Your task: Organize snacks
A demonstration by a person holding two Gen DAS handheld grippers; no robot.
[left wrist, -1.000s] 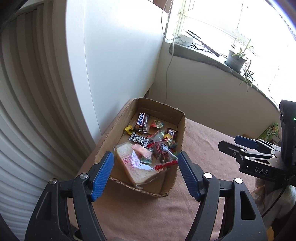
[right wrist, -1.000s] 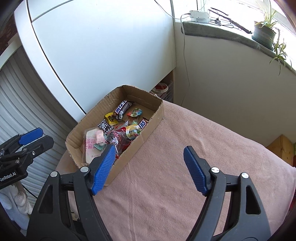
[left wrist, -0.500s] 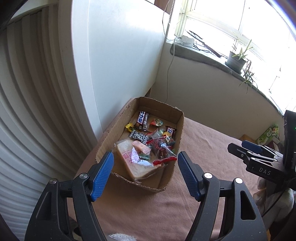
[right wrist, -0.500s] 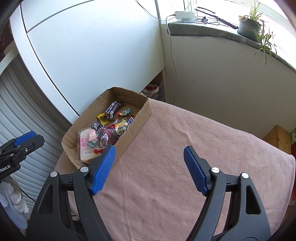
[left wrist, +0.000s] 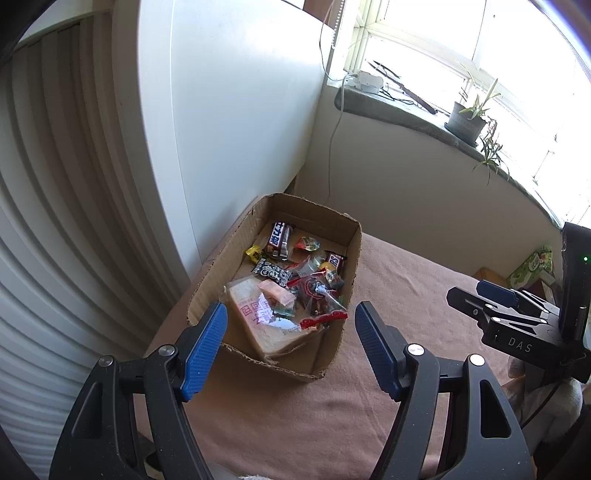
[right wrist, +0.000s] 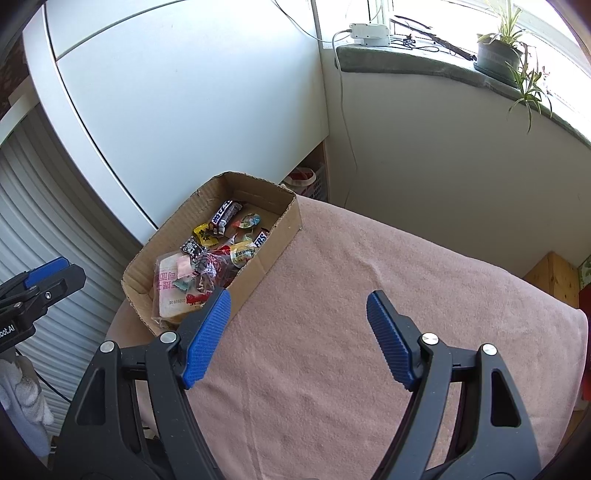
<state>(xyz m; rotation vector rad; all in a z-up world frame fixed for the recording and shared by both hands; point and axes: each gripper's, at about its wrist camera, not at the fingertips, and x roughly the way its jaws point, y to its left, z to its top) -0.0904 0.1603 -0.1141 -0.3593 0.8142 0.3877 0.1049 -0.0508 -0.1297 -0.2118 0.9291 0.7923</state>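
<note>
Open cardboard box [left wrist: 347, 284] at the far left corner of a desk [left wrist: 406, 295] draped in a pink cloth, close to a white cabinet panel [left wrist: 229, 122]
Inside the box, a jumble of snacks: wrapped sandwich bread [left wrist: 258, 317] with pink print at the near end, tilted against the near wall; small pink packet [left wrist: 277, 290] lying on top of it; clear bag with red markings [left wrist: 317, 295] just beside the bread, toward the right wall
Further in, black-and-white patterned packet [left wrist: 271, 271], yellow candy [left wrist: 254, 252], dark chocolate bar [left wrist: 279, 238] with white lettering near the far wall, round colourful packet [left wrist: 307, 243] beside it, second bar [left wrist: 334, 260] against the right wall
All snacks seen inside the box; bare pink cloth over the rest of the desk

Left gripper [left wrist: 290, 330] hovering above the near end of the box, angled downward, blue fingers [left wrist: 205, 345] spread wide, nothing between them, no contact with box or snacks
Right gripper [right wrist: 297, 334] well off to the right of the box, over bare cloth, also angled downward, blue fingers [right wrist: 391, 341] spread wide and empty; left finger overlapping the near corner of the box in the right wrist view, no touch visible
Each gripper visible at the edge of the other's view

Beyond the desk, a windowsill [right wrist: 406, 55] with a potted plant [right wrist: 496, 51] and a white power adapter [right wrist: 369, 30], cord hanging down the wall
</note>
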